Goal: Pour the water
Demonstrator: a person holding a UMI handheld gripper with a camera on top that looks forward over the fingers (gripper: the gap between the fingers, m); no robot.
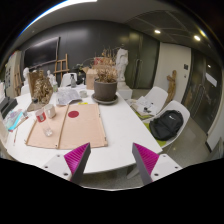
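Claw [112, 160] is seen at the bottom of the frame, its two fingers spread wide with the magenta pads [77, 157] facing each other, and nothing is gripped between them. It is held back from the white counter [120, 130], with every object lying well beyond the fingertips. At the left centre of the frame a brown mat [70, 128] is laid on the counter, and small red-topped items [46, 115] are made out on it, too small to be identified. Whether one of them is the water vessel cannot be told. A potted plant [105, 85] is placed at the upper centre, and a black bag [166, 124] is parked on a chair at the right. By the look of things, no step of the pouring is yet accomplished: nothing is picked up, nothing is tilted. Approach, grasp and pour are all judged to be outstanding.
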